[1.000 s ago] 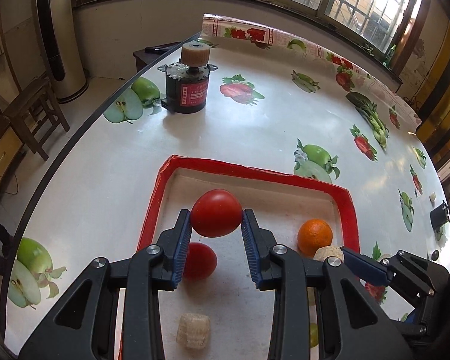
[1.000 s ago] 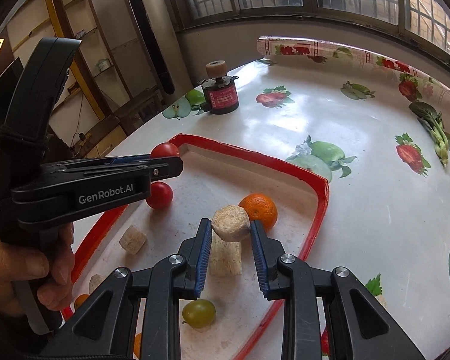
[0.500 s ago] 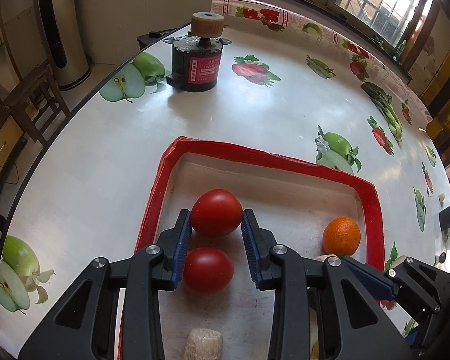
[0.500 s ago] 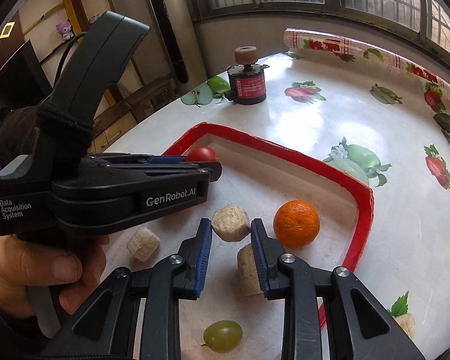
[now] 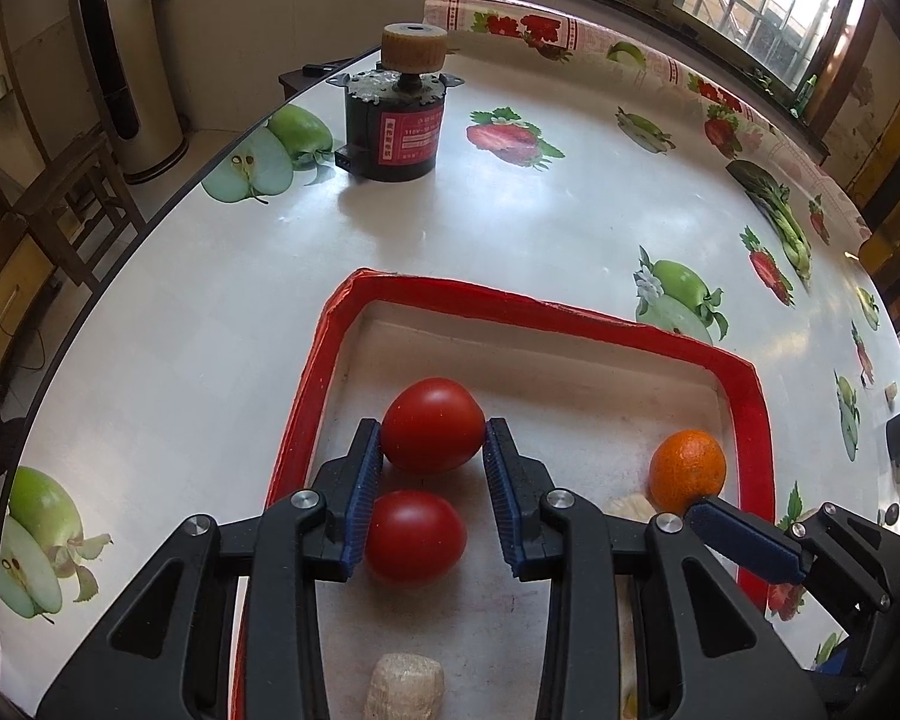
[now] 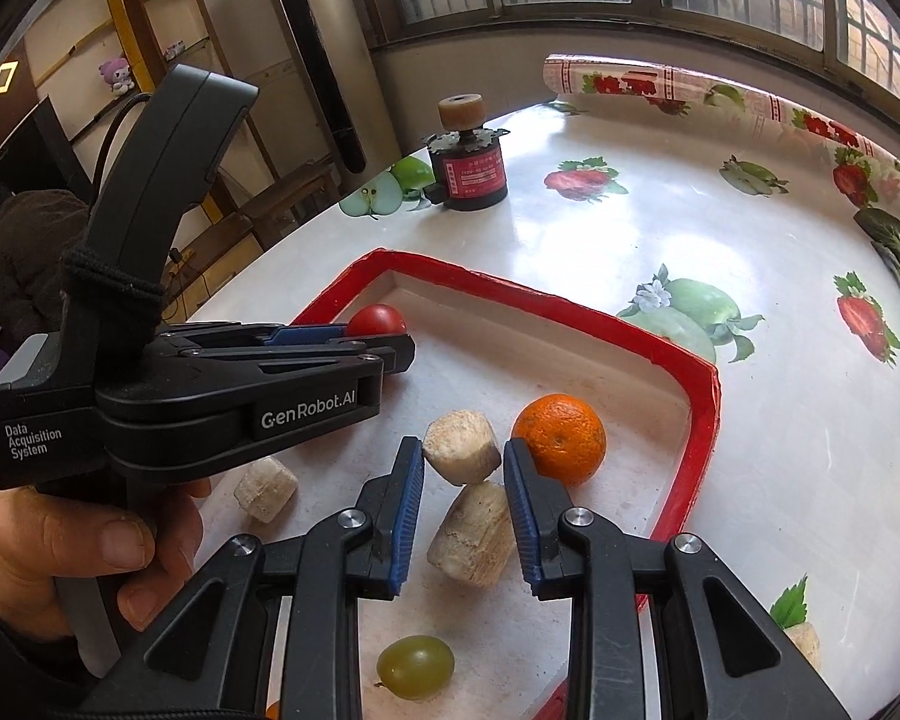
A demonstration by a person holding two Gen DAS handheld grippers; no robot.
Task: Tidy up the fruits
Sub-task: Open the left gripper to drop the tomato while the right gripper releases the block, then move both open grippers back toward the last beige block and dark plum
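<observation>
My left claw has its pads clamped on a red tomato over the red-rimmed tray — whether it's touching the floor I can't tell. A second tomato sits just behind, partly hidden by the pad. Right claw pinches a beige chunk, with another chunk below it, long axis running toward the orange. A green grape lies close to the lens, on the tabletop tray.
</observation>
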